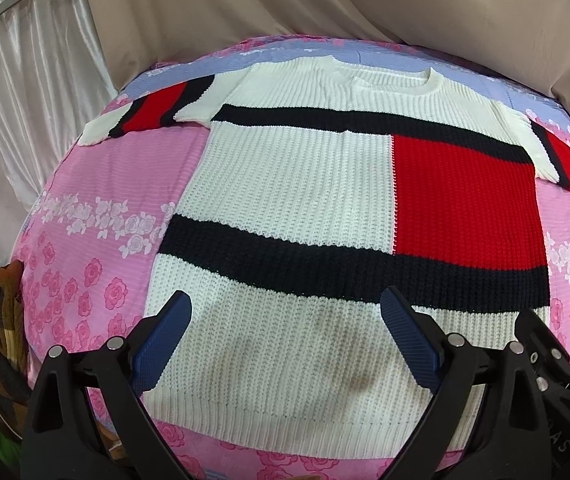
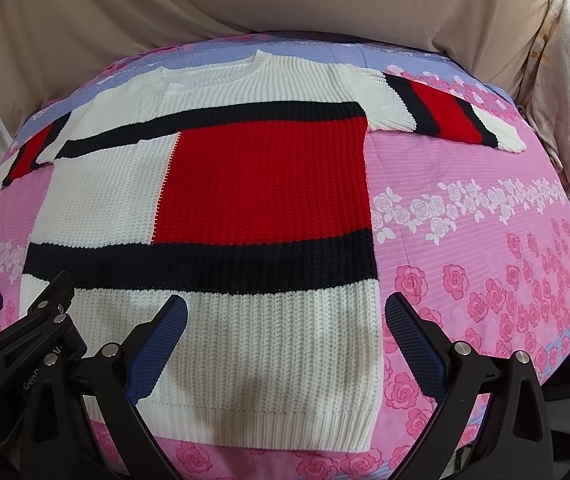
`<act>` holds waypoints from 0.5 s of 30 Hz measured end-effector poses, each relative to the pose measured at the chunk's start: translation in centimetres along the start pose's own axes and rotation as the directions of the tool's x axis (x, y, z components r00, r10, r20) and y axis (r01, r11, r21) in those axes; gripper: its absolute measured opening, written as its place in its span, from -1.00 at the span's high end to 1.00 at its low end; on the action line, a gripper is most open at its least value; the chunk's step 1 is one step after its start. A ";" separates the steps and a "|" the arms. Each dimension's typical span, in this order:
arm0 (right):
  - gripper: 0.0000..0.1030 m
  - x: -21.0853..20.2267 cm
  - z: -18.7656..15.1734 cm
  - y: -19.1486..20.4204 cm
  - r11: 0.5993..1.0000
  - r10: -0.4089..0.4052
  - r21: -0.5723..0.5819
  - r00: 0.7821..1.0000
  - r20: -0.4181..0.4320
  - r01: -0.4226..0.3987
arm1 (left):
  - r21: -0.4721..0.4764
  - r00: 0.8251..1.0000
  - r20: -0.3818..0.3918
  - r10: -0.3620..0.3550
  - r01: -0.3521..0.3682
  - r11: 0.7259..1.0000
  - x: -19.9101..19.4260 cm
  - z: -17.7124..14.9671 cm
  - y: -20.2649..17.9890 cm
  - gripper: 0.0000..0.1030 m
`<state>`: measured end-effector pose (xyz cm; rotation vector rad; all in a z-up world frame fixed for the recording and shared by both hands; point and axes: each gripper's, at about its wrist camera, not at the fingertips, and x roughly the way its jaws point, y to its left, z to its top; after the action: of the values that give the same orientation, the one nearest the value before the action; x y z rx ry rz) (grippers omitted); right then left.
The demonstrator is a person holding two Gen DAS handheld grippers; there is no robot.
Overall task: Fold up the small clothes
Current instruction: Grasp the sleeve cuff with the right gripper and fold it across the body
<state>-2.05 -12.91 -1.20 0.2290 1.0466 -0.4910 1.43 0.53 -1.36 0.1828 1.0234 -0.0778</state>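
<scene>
A knitted sweater (image 1: 297, 184) lies spread flat, front up, on a bed covered by a pink rose-print bedsheet (image 1: 97, 184). The sweater is cream with dark navy bands and a large red block (image 1: 465, 200) on one side of the chest. Both short sleeves are stretched outward, the collar (image 1: 389, 76) lies at the far end, and the ribbed hem (image 1: 285, 428) is nearest the cameras.

The left gripper (image 1: 285, 340) hovers over the lower cream part of the sweater with its blue-padded jaws spread wide and nothing between them. The right gripper (image 2: 285, 340) is likewise wide open and empty, above the hem near the sweater's right edge. Each gripper shows at the margin of the other's view, so they sit close side by side.

No fold appears to have begun, so the step in hand is probably the first grasp. To do it well, each gripper should pinch both knit layers at matching points, such as a hem corner or a sleeve, then lift and carry the cloth together so the edges stay aligned. The chunky knit is thick and stretchy, so a shallow pinch may slip or drag one layer only.

Whether the fingertips touch the fabric cannot be told. The sweater's back and the person holding the tools are hidden. Beige draped cloth (image 1: 405, 8) fills the background, and a brown heap (image 1: 5, 320) at the left edge is too distorted to identify.
</scene>
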 end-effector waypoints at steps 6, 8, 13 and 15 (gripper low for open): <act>-0.90 0.4 1.7 -2.0 0.997 0.010 0.078 1.000 0.023 -0.012 | 0.075 0.997 0.028 -0.074 0.072 0.995 0.2 1.7 -0.5 -0.82; -0.90 1.0 2.7 -4.4 0.992 0.010 0.127 0.999 0.032 -0.014 | 0.084 0.995 0.032 -0.099 0.096 0.992 0.7 2.5 -1.5 -0.83; -0.90 5.0 7.9 -15.8 0.958 0.014 0.285 0.999 0.034 -0.023 | -0.023 0.988 -0.005 -0.154 0.154 0.988 2.3 4.3 -4.3 -0.85; -0.90 7.2 10.5 -21.5 0.941 -0.016 0.338 0.999 0.039 0.001 | -0.068 0.985 -0.004 -0.170 0.169 0.983 2.8 4.7 -5.5 -0.85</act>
<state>-1.62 -37.92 -1.31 0.5173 0.9185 -0.6809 6.00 -5.66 -2.01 0.0343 1.0490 -0.1974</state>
